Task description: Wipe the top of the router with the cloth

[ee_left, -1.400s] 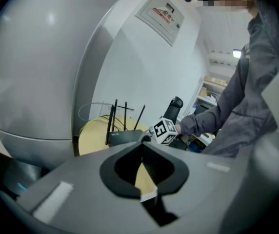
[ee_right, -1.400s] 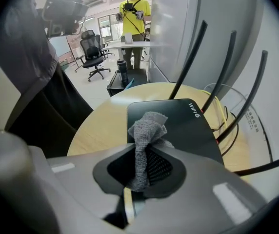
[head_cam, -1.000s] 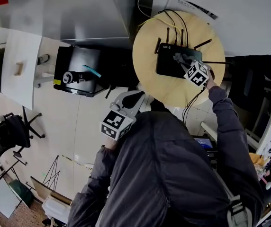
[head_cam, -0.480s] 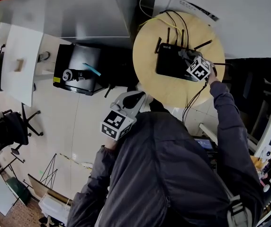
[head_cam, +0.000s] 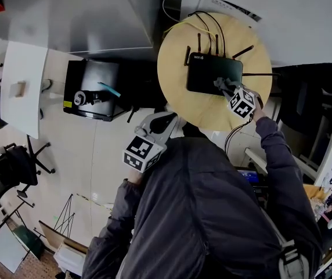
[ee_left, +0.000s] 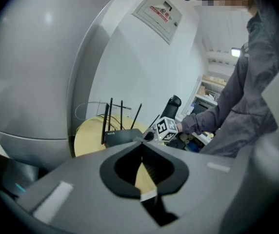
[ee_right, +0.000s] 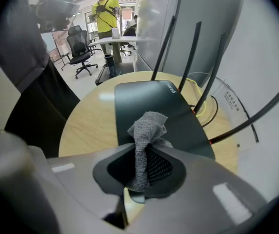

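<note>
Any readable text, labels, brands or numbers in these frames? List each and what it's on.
"WiFi6": white print on the top of the router, at its back left corner in the head view; small, so tentative.
Print on the router in the right gripper view: blurred, unreadable.
Wall sign: red print, too small to read.
White strip label behind the router: too small to read.
Cubes on left gripper and right gripper: square markers only, no words.

The right arm (head_cam: 276, 156) is stretched out in front, in a dark sleeve. The right gripper (head_cam: 227, 89) points forward and down. Its jaws are pressed tight on a grey cloth (ee_right: 147, 126). The left arm (head_cam: 116, 214) is bent, close to the body. The left gripper (head_cam: 165, 120) sits near the chest. Its jaws meet at the tips and hold nothing.
</note>
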A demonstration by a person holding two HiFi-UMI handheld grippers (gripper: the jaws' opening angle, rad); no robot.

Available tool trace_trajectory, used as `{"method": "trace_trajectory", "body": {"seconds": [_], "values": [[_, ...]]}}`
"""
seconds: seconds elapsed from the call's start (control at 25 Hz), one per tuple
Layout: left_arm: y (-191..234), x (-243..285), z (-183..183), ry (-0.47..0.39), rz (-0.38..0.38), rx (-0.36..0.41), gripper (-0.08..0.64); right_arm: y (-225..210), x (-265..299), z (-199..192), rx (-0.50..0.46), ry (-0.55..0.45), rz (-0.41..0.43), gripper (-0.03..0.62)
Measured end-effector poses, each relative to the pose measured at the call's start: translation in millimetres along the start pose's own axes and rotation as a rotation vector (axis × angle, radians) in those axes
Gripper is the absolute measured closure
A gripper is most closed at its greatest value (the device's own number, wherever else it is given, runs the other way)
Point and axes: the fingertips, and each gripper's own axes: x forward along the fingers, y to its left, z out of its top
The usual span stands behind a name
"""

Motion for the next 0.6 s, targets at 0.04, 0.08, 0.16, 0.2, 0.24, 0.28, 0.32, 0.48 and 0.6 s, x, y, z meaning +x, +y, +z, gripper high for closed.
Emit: {"method": "trace_trajectory", "body": {"seconds": [0.04,0.08,0.16,0.2,0.24,0.28,0.32,0.48,0.6], "values": [[0.1,1.0,1.0,0.001,-0.003,0.001,0.560,8.7,-1.7,-2.0,-0.004,-0.003,0.012,0.560],[0.4,2.0,2.5,0.001,-0.004,0.001,0.560,16.5,-3.3,-3.9,-0.008,-0.008,0.020,0.560],[0.6,3.5,3.6,0.005,-0.009,0.002,0.560,27.2,-5.3,-6.5,-0.001,-0.022,0.035,0.560],[0.5,4.0,3.3,0.009,-0.012,0.004,0.560,29.9,-5.9,-7.4,0.014,-0.028,0.047,0.560],[0.1,4.3,3.3,0.011,-0.014,0.006,0.560,30.6,-6.6,-8.1,0.034,-0.033,0.060,0.560],[-0.6,4.7,3.3,0.013,-0.016,0.008,0.560,28.2,-8.0,-8.2,0.055,-0.040,0.065,0.560],[-1.2,5.1,3.8,0.012,-0.017,0.010,0.560,21.3,-10.3,-7.8,0.076,-0.051,0.055,0.560],[0.0,5.9,3.5,0.009,-0.010,0.004,0.560,-41.0,-18.8,-8.9,0.219,-0.103,-0.089,0.560],[-2.6,5.6,0.0,0.015,-0.017,0.006,0.560,-80.0,-16.4,-16.6,0.244,-0.054,-0.180,0.560]]}}
